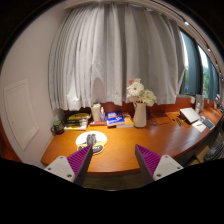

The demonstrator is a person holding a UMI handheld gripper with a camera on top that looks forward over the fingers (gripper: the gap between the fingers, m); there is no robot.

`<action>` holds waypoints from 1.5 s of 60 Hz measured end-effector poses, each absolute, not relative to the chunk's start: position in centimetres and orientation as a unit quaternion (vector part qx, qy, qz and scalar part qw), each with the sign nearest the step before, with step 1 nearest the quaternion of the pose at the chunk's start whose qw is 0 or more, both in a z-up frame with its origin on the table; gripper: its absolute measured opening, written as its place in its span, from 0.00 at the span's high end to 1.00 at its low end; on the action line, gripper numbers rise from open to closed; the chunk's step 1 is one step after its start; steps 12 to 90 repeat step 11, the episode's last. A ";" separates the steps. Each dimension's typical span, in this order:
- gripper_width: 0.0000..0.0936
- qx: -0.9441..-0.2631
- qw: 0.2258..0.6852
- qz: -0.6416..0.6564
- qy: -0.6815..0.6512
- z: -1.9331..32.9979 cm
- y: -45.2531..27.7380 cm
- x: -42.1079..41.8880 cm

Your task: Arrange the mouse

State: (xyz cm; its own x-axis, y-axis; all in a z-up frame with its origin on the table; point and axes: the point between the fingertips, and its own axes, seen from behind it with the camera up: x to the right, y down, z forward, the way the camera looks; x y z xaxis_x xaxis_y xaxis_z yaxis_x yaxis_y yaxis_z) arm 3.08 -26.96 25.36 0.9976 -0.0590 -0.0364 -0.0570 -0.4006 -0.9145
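White curtains (105,55) hang across the back of the room, and a long brown wooden desk (125,145) curves through the middle of the frame. Low in the frame the gripper (112,160) shows its two fingers spread wide apart, with purple pads (78,158) on their inner sides and nothing held between them. A small dark thing, most likely the mouse (91,140), sits on a round white mat (90,139) left of centre, just ahead of the left finger. To do this step well, the tongs should come down straight over the mouse with one finger on each long side, then close gently so it does not slide off the mat. A white vase (140,115) stands right of centre on the desk and holds pale flowers (140,93). Books and small boxes (100,118) are stacked along the back edge, to the left of the vase. On the far right lies what looks like an open laptop (192,116).
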 end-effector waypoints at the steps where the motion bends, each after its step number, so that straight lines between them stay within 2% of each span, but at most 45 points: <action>1: 0.09 -0.838 0.545 0.000 0.035 25.2 -27.0 3.0; 90: 0.10 -0.842 0.538 -0.002 0.038 24.7 -27.6 3.3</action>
